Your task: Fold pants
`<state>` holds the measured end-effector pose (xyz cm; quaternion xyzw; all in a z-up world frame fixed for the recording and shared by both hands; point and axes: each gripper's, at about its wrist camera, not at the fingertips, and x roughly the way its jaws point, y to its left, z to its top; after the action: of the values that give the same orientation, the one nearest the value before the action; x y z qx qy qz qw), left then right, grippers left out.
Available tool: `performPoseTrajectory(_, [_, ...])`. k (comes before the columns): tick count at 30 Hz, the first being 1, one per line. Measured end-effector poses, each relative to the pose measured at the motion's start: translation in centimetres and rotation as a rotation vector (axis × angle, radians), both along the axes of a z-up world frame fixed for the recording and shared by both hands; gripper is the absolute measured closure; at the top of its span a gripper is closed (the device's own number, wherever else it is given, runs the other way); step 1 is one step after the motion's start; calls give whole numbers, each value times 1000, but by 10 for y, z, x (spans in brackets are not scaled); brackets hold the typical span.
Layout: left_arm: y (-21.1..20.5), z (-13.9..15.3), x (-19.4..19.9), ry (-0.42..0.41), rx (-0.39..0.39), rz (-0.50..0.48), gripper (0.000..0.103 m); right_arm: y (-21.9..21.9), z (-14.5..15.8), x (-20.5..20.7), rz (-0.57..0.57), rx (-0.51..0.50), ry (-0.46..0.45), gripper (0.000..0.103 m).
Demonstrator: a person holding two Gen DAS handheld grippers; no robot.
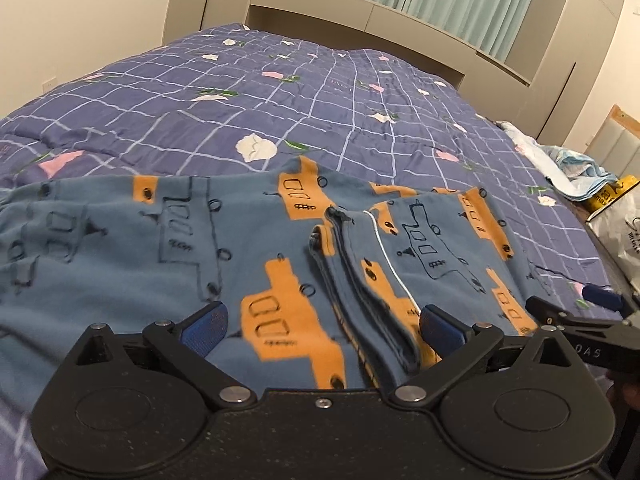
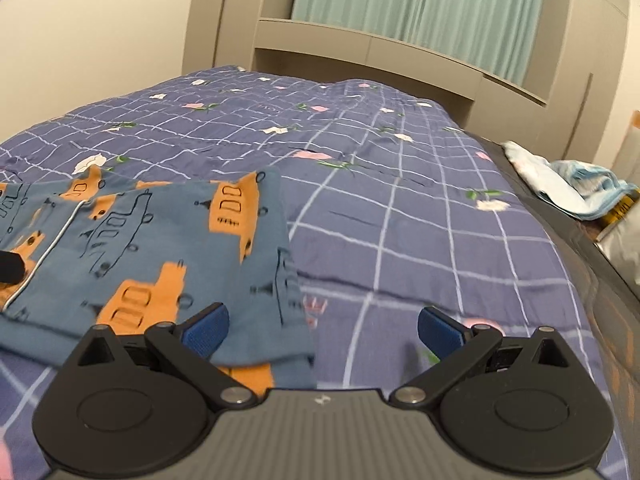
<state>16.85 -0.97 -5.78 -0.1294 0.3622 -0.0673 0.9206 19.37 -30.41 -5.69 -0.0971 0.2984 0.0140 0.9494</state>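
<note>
Blue pants with orange truck prints lie flat on the bed, one part folded over at the right with a white cord along the fold. My left gripper is open just above the pants near the folded edge, holding nothing. My right gripper is open and empty over the right edge of the pants, its left finger above the cloth and its right finger above the quilt. The right gripper's fingers also show at the right of the left wrist view.
The pants lie on a purple checked quilt with flower prints. A beige headboard shelf and green curtains stand behind. Light blue cloths and a bag sit at the bed's right edge.
</note>
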Motion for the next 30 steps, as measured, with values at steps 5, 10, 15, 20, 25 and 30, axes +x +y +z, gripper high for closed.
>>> performPoseTrajectory(5, [19,15,-30,-23,-42,17,1,9,9,-27,-7,33,-65,0])
performPoseTrajectory(10, [43,21,-59,-31,-48,72,1,38,22,-47,116,67,-116,0])
performPoseTrajectory(15, [71,22,-81,-33,-51,152,1,82,24,-57,251,59,-107,0])
performPoseTrajectory(20, [102,14,-92,-44,-58,290,1,119,18,-64,364,43,-92,4])
performPoseTrajectory(25, [127,6,-84,-31,-93,371,1,137,15,-64,422,26,-68,30])
performPoseTrajectory(30, [133,5,-79,-30,-109,384,1,145,14,-59,437,19,-52,60])
